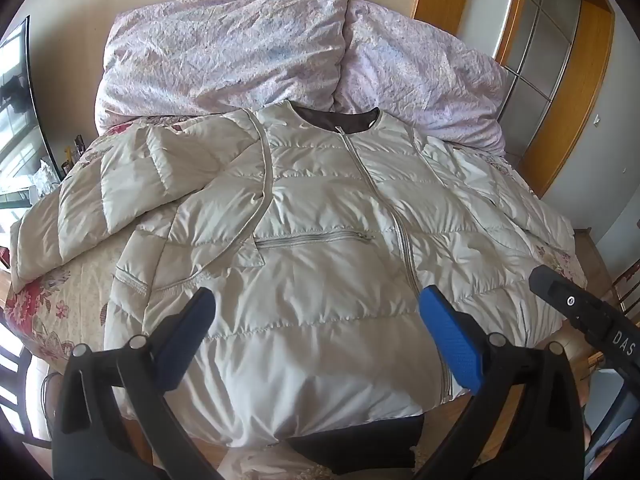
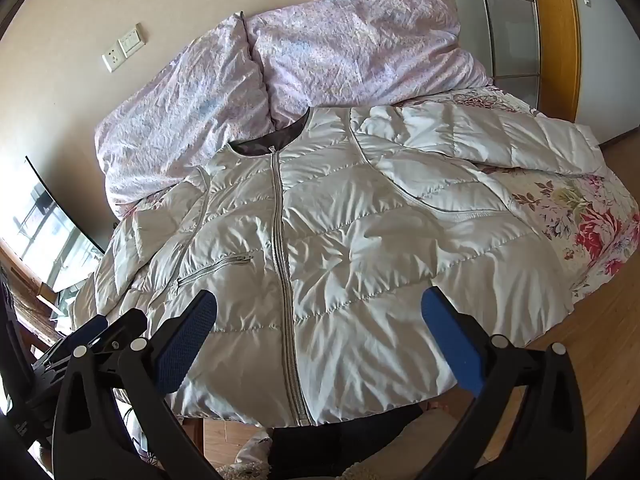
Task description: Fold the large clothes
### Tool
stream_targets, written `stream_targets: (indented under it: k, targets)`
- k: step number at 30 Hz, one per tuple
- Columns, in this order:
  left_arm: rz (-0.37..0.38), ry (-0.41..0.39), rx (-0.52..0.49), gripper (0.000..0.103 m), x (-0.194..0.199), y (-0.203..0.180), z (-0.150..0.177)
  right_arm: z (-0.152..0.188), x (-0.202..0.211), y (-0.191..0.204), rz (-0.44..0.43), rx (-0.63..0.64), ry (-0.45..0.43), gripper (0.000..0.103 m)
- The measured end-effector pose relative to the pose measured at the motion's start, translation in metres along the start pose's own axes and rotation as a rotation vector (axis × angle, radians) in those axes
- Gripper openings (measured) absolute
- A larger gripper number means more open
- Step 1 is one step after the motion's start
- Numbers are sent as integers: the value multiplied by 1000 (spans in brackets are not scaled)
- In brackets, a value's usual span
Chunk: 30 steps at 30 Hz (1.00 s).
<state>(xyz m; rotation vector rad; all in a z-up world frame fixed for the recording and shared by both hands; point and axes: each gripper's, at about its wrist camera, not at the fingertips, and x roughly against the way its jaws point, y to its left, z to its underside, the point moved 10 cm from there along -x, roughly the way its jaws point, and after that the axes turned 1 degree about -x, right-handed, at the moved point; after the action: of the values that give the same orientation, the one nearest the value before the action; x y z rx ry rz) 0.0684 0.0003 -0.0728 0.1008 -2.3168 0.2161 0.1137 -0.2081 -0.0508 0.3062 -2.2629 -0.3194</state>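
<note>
A cream quilted puffer jacket lies front up and zipped on the bed, collar toward the pillows; it also shows in the right wrist view. One sleeve is bent across the bed's left side, the other sleeve stretches out to the right. My left gripper is open and empty above the jacket's hem. My right gripper is open and empty above the hem near the zip. The right gripper's black body shows at the left wrist view's right edge.
Two lilac pillows lie against the wall behind the collar. A floral bedsheet covers the bed. A wooden door frame stands at the right, a window at the left, and wooden floor lies beside the bed.
</note>
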Motion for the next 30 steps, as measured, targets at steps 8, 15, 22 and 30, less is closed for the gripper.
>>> stream_targets:
  k: [8,15,22,30]
  targets:
    - [0,-2,1,101,0,0,0,-1,1,2,-1,6,3,102]
    - [1,-4,2,101,0,0,-1,0,0,3,6,8,-1,102]
    - [4,-6,1,101,0,0,-1,-1,0,3,6,8,0,102]
    - [4,-8,0,101,4,-1,-3,-1,0,3,6,9,0,102]
